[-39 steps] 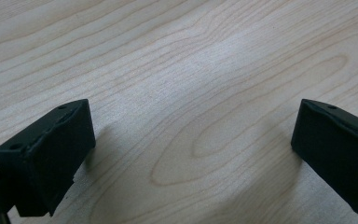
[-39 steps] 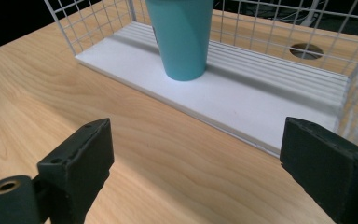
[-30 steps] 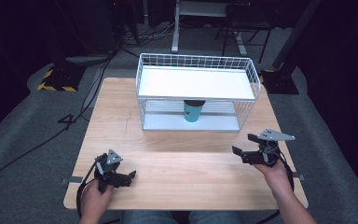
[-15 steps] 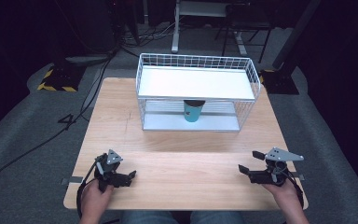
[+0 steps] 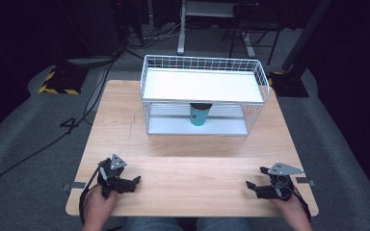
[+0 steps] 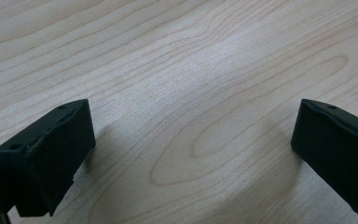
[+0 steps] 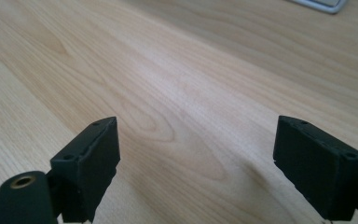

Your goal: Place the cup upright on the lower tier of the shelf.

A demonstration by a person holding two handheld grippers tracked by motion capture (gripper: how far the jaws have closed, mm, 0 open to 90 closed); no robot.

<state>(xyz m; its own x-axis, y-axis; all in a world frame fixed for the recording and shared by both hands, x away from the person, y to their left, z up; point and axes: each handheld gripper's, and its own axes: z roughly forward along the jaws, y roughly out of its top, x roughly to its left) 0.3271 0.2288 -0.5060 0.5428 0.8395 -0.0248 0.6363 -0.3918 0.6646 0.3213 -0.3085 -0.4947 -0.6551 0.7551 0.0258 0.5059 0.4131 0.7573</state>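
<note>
Teal cup point(image 5: 199, 115) stands upright on the lower shelf of a white wire rack point(image 5: 147, 96), near the middle of that shelf. Dark rim at its top, tucked just under the rack's upper tray point(image 5: 202, 85), which is a flat white surface. The rack sits at the far half of a light wooden table point(image 5: 183, 149), well apart from both grippers.

Left gripper point(image 5: 134, 183) sits at the near left corner of the table, held by the person's left hand point(image 5: 98, 208). Grey three-cornered plate on top; black cable loops off to its left side. Jaws point toward the table's middle. In the left gripper view the left gripper point(image 6: 191, 154) has its two black jaws spread wide, bare wood grain between them, nothing held. Jaws look low over the tabletop, casting soft shadows on it.

Right gripper point(image 5: 249, 185) sits at the near right corner, held by the person's right hand point(image 5: 289, 209). Grey plate on top here too. Jaws point leftward, toward the table's middle. In the right gripper view the right gripper point(image 7: 196, 154) also has its jaws set wide apart over bare wood, empty. A pale metal corner, apparently the rack's base, shows at the top right edge of that view.

Beyond the table: grey floor, dark cables, a yellow-and-black striped block point(image 5: 58, 81) at far left.
</note>
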